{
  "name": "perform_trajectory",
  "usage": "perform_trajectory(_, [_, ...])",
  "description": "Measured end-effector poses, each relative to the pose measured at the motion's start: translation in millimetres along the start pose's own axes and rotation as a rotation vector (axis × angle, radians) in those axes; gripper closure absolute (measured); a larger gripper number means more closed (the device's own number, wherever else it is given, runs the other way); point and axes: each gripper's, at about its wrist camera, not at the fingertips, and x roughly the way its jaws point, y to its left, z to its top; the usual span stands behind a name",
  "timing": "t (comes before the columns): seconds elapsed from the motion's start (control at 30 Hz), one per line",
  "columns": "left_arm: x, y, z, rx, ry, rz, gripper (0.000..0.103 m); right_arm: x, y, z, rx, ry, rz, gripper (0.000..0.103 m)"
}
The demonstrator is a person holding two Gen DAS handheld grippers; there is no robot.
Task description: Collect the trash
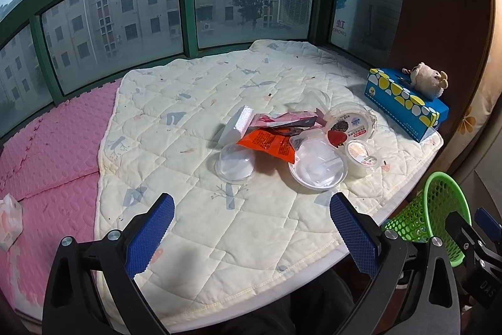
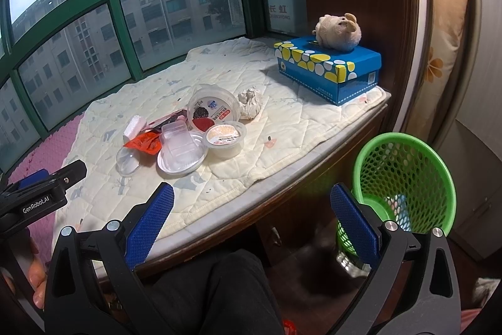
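A heap of trash lies on the quilted cream pad: a clear dome lid, an orange wrapper, a white foam block, a clear tray on a white lid, a small sealed cup and a larger printed tub. In the right wrist view the tub has a crumpled tissue beside it. A green mesh bin stands on the floor to the right. My left gripper is open and empty, short of the heap. My right gripper is open and empty, past the ledge's edge.
A blue tissue box with a plush toy on it sits at the right end of the ledge. A pink foam mat lies to the left, with a tissue pack on it. Green-framed windows back the ledge.
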Motion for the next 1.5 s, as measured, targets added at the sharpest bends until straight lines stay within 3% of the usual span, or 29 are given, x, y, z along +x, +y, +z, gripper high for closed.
perform_trajectory(0.7, [3.3,1.9,-2.1,-0.007,0.014,-0.003,0.007,8.6,2.4,1.9,-0.008,0.015,0.001,0.005])
perform_trajectory(1.5, [30.0,11.3,23.0,-0.035,0.074,0.006,0.007,33.2,12.2,17.6,-0.049,0.048,0.021,0.005])
